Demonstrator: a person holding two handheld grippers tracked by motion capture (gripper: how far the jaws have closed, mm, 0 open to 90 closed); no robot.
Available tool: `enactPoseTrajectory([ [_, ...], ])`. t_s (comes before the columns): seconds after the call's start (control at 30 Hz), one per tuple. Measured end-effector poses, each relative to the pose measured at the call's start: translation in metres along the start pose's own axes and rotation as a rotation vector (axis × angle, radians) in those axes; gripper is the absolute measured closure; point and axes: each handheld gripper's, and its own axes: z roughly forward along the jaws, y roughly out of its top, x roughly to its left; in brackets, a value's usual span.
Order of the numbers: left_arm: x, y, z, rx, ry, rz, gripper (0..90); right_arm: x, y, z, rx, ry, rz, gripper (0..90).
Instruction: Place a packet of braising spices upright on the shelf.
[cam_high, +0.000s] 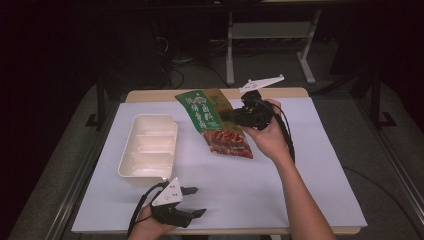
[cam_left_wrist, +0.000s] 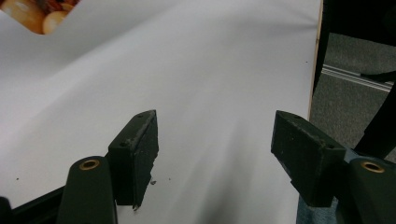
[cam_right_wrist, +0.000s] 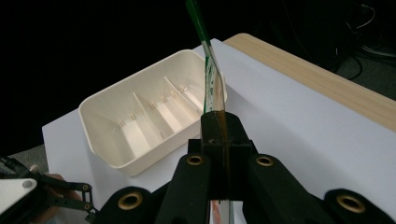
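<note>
A green and red snack pouch hangs lifted above the middle of the table, with my right gripper shut on its right edge. In the right gripper view the pouch shows edge-on, rising from between the closed jaws. A cream tray with dividers sits on the white table cover at the left, and the same tray lies beyond the pouch. My left gripper rests open near the front edge, below the tray, nothing between its fingers. A corner of the pouch appears at upper left there.
The white cover spreads over the wooden table, whose far edge stays bare. The table's right edge drops off to grey floor. Desk legs stand behind the table in the dark.
</note>
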Motion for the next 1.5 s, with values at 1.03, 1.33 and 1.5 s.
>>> enactPoseTrajectory([
  [1.03, 0.002, -0.005, -0.004, 0.014, 0.004, 0.007, 31.0, 0.029, 0.038, 0.048, -0.051, 0.062, -0.065, 89.5],
  [1.33, 0.002, -0.006, -0.005, 0.015, 0.006, 0.009, 30.8, 0.035, 0.044, 0.059, -0.067, 0.083, -0.068, 89.5],
  [1.5, 0.001, -0.008, -0.007, 0.012, 0.006, 0.003, 30.4, 0.038, 0.045, 0.065, -0.075, 0.096, -0.065, 89.5],
])
